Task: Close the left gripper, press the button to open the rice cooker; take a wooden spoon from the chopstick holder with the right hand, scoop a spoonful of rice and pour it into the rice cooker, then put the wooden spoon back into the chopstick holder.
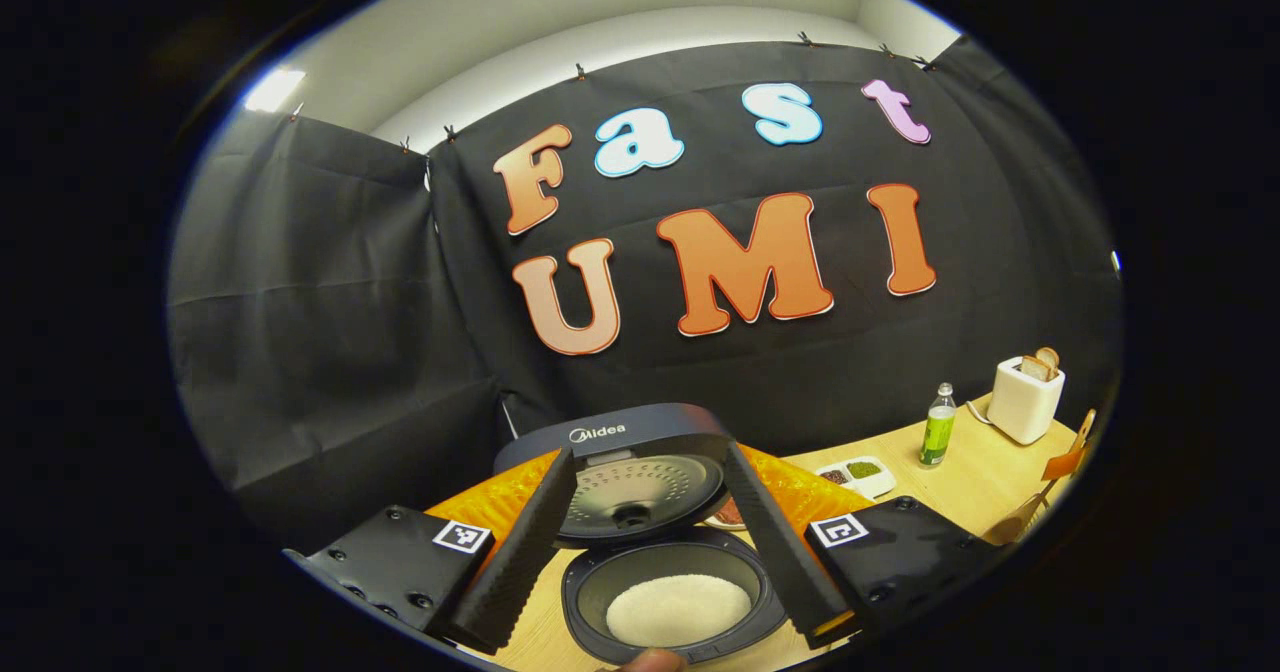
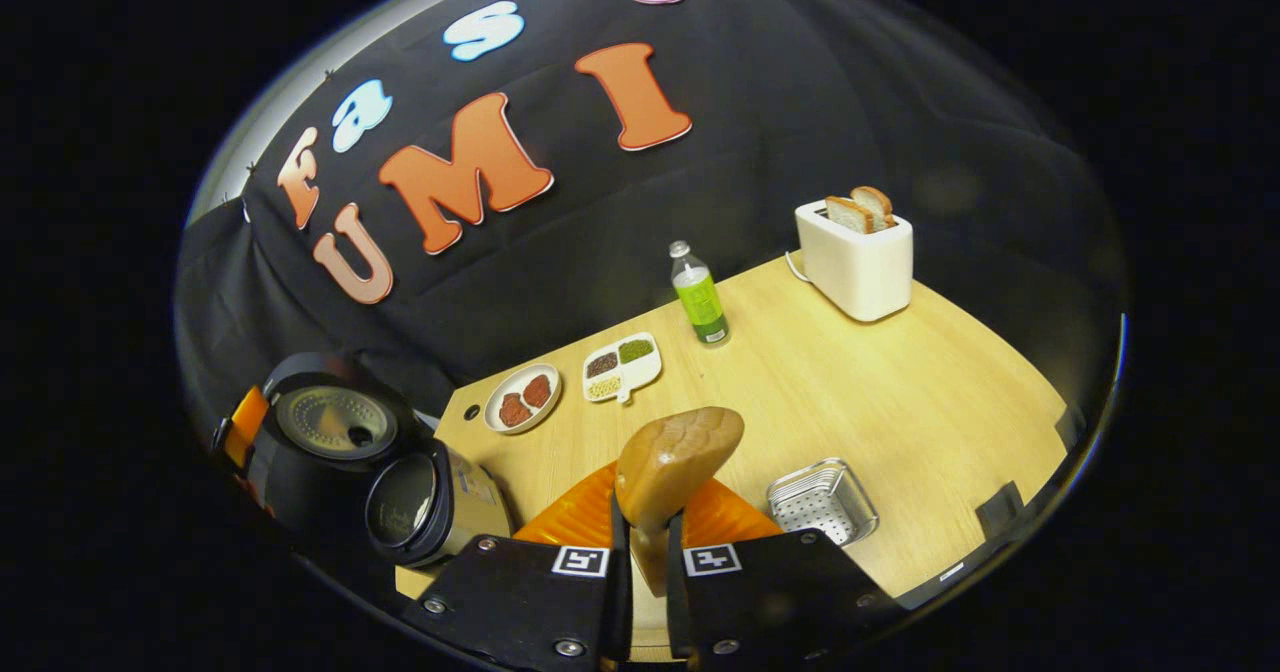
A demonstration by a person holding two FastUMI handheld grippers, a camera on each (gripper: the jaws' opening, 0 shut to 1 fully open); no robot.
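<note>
The dark rice cooker (image 1: 610, 434) stands open right in front of my left gripper (image 1: 650, 452), lid (image 1: 640, 492) upright. White rice (image 1: 678, 607) lies in its inner pot (image 1: 590, 592). The left gripper's black fingers (image 1: 520, 552) are spread wide, open, with nothing between them. In the right gripper view, my right gripper (image 2: 648, 552) is shut on the handle of a wooden spoon (image 2: 678, 464), whose bowl points up and away above the table. The open rice cooker (image 2: 400, 502) is at lower left of this view. A perforated metal holder (image 2: 822, 500) sits on the table just right of the spoon.
On the wooden table (image 2: 900, 402) are a plate of reddish food (image 2: 522, 399), a divided dish (image 2: 622, 365), a green bottle (image 2: 700, 297) and a white toaster (image 2: 855, 252) holding bread. A fingertip (image 1: 650, 660) shows at the bottom of the left gripper view.
</note>
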